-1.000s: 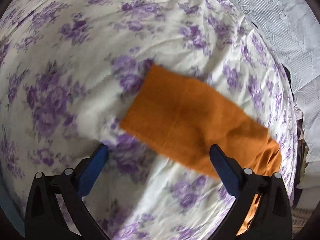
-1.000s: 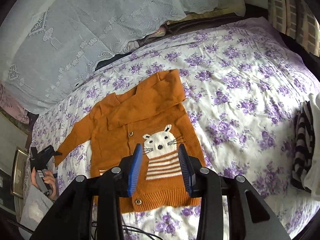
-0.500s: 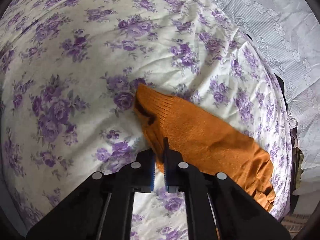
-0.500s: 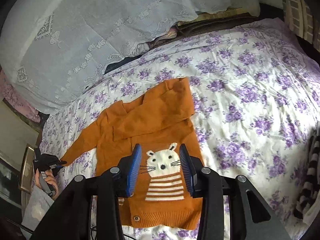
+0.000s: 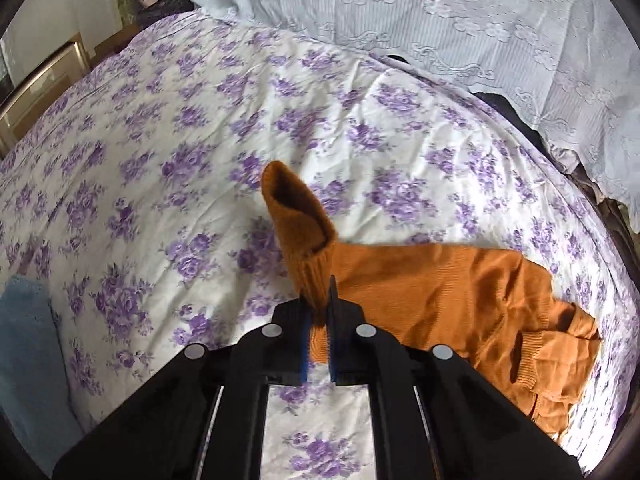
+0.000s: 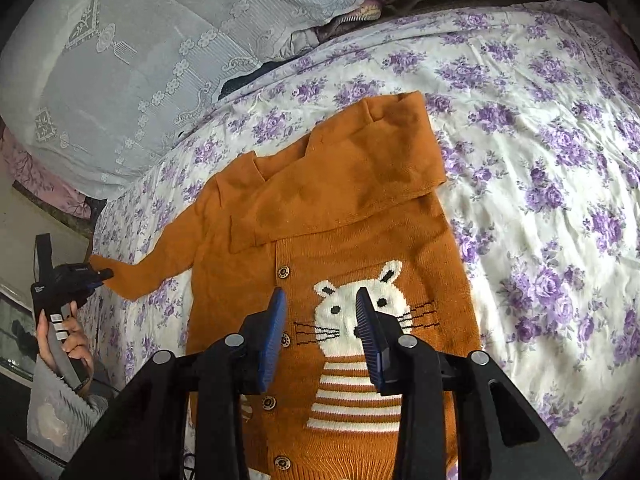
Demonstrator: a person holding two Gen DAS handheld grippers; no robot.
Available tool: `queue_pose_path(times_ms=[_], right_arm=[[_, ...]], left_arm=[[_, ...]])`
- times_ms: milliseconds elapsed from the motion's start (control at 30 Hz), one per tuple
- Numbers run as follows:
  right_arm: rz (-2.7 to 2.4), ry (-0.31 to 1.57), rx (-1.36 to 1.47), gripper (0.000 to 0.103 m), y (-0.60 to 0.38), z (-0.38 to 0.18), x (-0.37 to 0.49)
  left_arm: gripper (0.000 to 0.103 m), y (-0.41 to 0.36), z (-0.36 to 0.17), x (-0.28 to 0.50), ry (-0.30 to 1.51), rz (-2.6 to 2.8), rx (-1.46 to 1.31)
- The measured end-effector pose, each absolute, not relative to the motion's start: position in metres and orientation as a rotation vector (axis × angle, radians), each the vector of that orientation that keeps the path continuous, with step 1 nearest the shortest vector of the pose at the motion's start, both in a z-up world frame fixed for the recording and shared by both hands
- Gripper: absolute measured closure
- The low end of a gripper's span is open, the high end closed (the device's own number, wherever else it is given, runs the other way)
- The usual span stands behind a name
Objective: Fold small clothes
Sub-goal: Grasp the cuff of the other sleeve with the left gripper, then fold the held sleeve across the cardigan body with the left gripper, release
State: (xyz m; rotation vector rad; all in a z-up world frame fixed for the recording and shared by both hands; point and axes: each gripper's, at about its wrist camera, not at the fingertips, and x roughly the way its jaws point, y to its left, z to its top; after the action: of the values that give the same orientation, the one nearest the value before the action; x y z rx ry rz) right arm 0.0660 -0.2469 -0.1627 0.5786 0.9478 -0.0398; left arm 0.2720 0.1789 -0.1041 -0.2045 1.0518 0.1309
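1. We have the left gripper (image 5: pixel 319 322) clamped on the ribbed cuff (image 5: pixel 298 224) of the orange cardigan (image 6: pixel 340 240). The cuff stands up off the flowered bedspread (image 5: pixel 160 140) while the sleeve trails down to the garment.
2. The cardigan lies face up on the bed, buttoned, cat motif (image 6: pixel 360 320) showing. Its far sleeve is already folded across the chest.
3. Our right gripper (image 6: pixel 320 328) hovers over the cat's face. Its jaws stand partly apart and have just been narrowing, with nothing pinched between them.
4. Risk: our hold takes in only the cuff's edge. We judge that a quick pull across could slide the knit out, dropping the sleeve short.
5. Risk: nothing pins the body. Dragging the sleeve may tug the whole cardigan sideways or spoil the fold already made.
6. Risk: the right jaws could catch a button (image 6: pixel 284 272) or bunch the front if they come down carelessly.
7. Soft bedding may wrinkle under the garment and skew the fold.
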Motion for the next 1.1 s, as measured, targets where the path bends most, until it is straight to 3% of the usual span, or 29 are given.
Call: queue_pose_path(times_ms=[200, 533, 800, 933, 1100], right_arm=[[-0.011, 1.156, 0.514, 0.073, -0.226, -0.225, 0.081], [0.003, 1.000, 0.643, 0.072, -0.251, -0.189, 0.086], [0.082, 0.944, 0.807, 0.072, -0.262, -0.175, 0.093], [0.138, 0.942, 0.882, 0.065, -0.260, -0.176, 0.106], [0.198, 0.986, 0.952, 0.065, -0.246, -0.187, 0.124]], left_arm=[[0.097, 0.154, -0.085, 0.267, 1.007, 0.058, -0.138], [0.097, 0.080, -0.063, 0.249, 0.914, -0.167, 0.000], [0.097, 0.025, -0.086, 0.232, 0.950, -0.301, 0.065], [0.097, -0.003, -0.124, 0.219, 1.031, -0.353, 0.109], [0.097, -0.017, -0.155, 0.202, 1.099, -0.388, 0.124]])
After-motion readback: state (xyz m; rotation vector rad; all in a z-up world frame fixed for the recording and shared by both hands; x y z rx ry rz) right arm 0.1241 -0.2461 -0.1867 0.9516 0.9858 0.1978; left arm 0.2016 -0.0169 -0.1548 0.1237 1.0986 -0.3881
